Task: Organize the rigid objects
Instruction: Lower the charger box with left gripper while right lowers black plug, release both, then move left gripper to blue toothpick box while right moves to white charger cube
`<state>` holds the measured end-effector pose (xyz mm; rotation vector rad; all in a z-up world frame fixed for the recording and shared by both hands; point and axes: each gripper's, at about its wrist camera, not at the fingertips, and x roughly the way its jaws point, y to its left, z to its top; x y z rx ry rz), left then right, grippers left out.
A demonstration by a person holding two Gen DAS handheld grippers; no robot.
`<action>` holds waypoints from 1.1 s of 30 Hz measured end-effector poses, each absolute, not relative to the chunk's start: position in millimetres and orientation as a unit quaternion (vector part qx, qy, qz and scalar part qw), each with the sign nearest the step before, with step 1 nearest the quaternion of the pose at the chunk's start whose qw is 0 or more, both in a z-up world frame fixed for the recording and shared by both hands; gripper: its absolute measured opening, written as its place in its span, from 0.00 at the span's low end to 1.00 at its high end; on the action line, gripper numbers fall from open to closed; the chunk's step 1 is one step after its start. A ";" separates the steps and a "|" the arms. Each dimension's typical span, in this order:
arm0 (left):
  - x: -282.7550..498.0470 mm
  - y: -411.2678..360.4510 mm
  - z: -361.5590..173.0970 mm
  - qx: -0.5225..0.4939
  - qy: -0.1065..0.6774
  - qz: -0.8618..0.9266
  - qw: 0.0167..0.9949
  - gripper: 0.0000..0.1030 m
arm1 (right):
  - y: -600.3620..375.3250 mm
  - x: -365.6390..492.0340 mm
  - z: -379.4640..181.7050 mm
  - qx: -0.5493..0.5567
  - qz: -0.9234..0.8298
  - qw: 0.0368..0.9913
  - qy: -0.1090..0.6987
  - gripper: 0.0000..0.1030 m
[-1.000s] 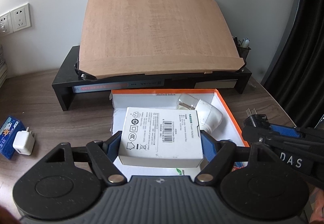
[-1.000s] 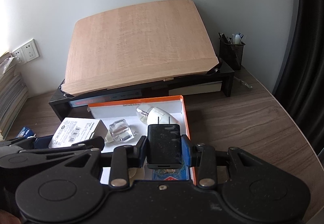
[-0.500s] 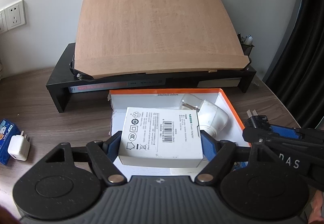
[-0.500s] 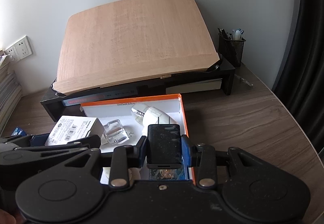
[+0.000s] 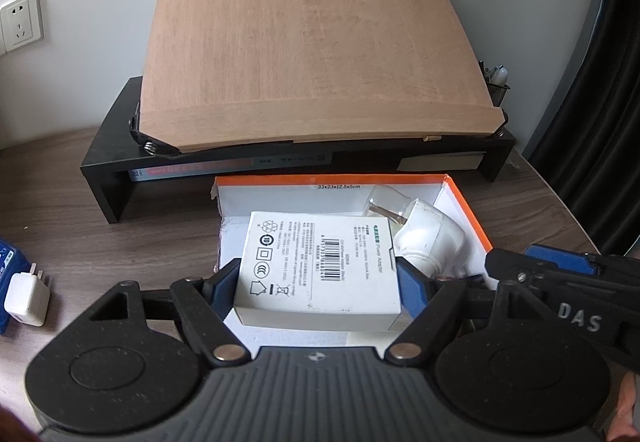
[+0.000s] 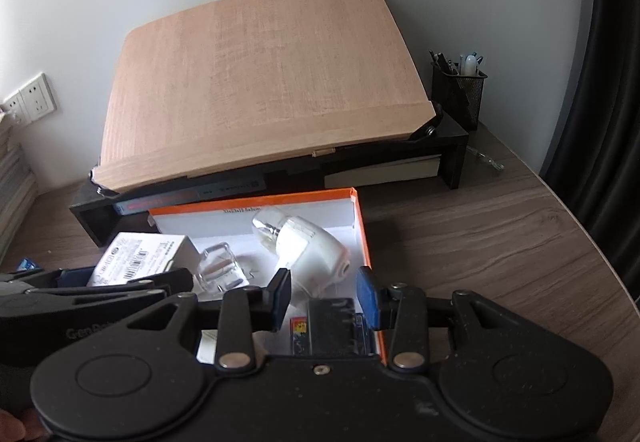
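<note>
Wood-grain desk (image 6: 500,242) with orange-rimmed box (image 6: 362,226). Left gripper (image 5: 318,278) clamped on power adapter carton (image 5: 320,266) above box. Right gripper (image 6: 322,292) just opened, empty, black charger (image 6: 332,326) lying in box beneath.

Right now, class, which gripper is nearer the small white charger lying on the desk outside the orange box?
Left. The left gripper, holding the white carton, has the charger just to its left; the right gripper sits farther right, over the box's right edge.

Blue packet (image 5: 8,282) — cut off at left edge.
</note>
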<state>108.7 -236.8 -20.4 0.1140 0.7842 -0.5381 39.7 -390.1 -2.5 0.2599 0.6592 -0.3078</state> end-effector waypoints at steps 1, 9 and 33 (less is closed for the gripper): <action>110.0 -237.8 -20.8 0.054 0.378 -0.260 0.887 0.77 | -390.7 38.8 -1.4 0.126 -0.154 0.926 0.320 0.45; 117.1 -252.0 -27.3 0.058 0.390 -0.279 0.876 0.77 | -398.4 27.9 3.7 0.131 -0.179 0.924 0.312 0.46; 112.6 -171.7 -9.0 0.002 0.391 -0.200 0.898 0.84 | -339.8 38.0 20.2 0.102 -0.123 0.943 0.292 0.73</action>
